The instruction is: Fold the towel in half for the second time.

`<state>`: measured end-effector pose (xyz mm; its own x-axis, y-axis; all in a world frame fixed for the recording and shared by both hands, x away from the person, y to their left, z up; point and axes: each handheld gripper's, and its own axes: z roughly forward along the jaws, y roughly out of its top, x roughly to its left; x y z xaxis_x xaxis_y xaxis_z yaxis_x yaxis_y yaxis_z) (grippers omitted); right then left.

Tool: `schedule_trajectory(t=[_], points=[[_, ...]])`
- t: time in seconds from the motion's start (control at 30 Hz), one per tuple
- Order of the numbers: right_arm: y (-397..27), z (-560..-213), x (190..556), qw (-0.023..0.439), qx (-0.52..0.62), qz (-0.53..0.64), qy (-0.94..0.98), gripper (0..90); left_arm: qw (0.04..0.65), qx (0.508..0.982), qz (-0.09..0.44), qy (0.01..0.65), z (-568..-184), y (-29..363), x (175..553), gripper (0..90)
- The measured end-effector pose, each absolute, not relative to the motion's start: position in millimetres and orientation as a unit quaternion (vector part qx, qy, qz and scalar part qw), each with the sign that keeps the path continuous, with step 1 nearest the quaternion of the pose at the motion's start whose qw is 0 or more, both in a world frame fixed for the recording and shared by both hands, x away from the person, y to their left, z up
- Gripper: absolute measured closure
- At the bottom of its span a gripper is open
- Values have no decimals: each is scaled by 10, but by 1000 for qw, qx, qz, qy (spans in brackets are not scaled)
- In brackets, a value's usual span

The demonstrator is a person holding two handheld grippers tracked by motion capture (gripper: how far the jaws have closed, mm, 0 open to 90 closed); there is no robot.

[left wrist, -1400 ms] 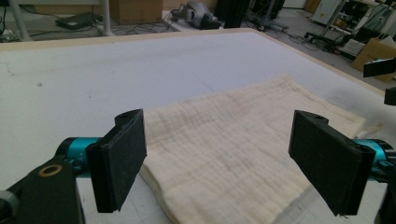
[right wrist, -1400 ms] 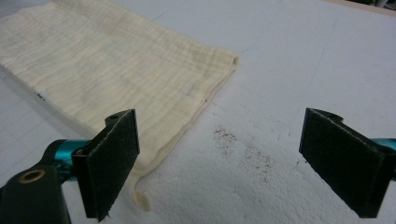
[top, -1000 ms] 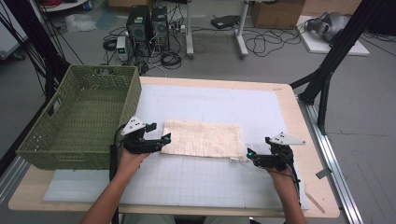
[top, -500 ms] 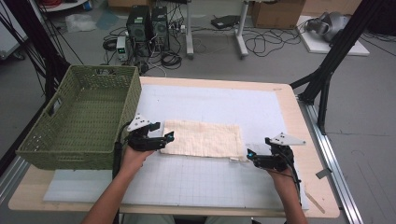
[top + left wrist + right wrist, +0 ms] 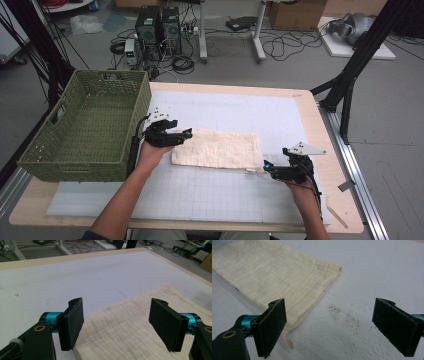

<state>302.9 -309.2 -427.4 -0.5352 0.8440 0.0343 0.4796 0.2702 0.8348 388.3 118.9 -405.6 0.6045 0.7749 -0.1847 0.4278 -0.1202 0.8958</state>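
A wooden table [image 5: 327, 135] carries a white gridded mat [image 5: 235, 112], and on the mat lies a cream cloth [image 5: 217, 147], folded flat into a long rectangle near the middle, closer to the person's side. To its left a green woven basket [image 5: 87, 127] stands on the table edge, just beside the left gripper.

The left gripper [image 5: 186, 134] hangs over the cloth's left end, its jaws wide with the cloth's corner lying under the gap; they have just been closing a little, yet the pads [image 5: 72, 323] do not press on the fabric. The right gripper [image 5: 268, 165] sits at the cloth's near right corner, jaws wide too, one pad [image 5: 272, 327] over the hem and the other over bare mat.

The work looks like taking both ends for another fold. To do it well, I would say each gripper should come down so one pad slides under all the layers at the corner, then pinch squarely, or only the top layer will lift.

Little stands in the way: the basket wall crowds the left forearm, and the trailing cable [image 5: 134, 150] could drag across the cloth.
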Motion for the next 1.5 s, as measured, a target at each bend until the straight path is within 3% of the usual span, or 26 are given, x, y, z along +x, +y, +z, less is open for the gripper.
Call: schedule_trajectory(t=[0.3,0.8,1.13,1.5], points=[[-3073,-4289,3038,210,430,420,771,115,480,730,170,456,-4271,1254,4124,376],[-3033,-4337,3066,200,428,412,779,115,413,765,192,454,-4511,1194,4247,511],[-2993,-4370,3089,194,429,407,783,115,403,786,200,425,-4513,1137,4227,806],[-2921,-4351,3229,173,434,421,778,115,412,780,192,430,-4519,1155,4235,842]])
